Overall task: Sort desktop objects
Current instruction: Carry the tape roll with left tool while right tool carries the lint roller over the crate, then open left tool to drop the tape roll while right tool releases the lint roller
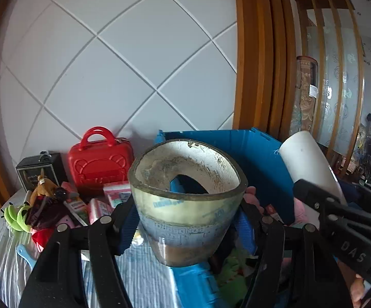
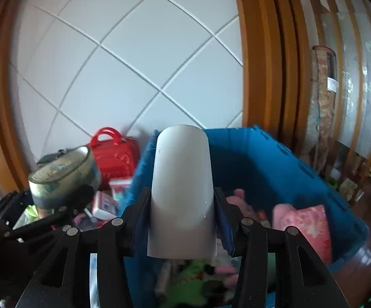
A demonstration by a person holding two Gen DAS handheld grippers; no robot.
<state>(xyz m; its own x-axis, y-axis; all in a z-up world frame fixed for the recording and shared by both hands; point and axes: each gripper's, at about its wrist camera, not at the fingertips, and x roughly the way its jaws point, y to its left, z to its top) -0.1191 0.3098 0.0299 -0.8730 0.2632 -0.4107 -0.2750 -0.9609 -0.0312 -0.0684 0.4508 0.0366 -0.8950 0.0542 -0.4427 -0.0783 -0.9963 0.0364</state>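
The left tongs (image 1: 186, 220) are closed on a big roll of packing tape (image 1: 185, 200), squeezed slightly out of round, its blue pads pressing the roll's outer wall from both sides. The roll hangs just above the near rim of the blue bin (image 1: 226, 141). It looks fairly heavy and stiff for its kind, with a grimy cardboard core and a slick outer wrap, so a grip across the broad wall (not the thin rim) seems the safer hold.

The right tongs (image 2: 181, 215) are closed on a white tube (image 2: 181, 184), upright between the pads, held over the bin's open top. It looks light, rigid and smooth, so it could slide if the squeeze slackens.

Room is tight: both tongs crowd the same bin mouth, close beside each other. The bin already holds a pink patterned packet (image 2: 306, 228) and green and pink soft things, so there is a cushioned landing. To the left the worktop (image 1: 3, 251) is cluttered, with a red case (image 1: 99, 164), a black box (image 1: 40, 170) and small toys and packets.
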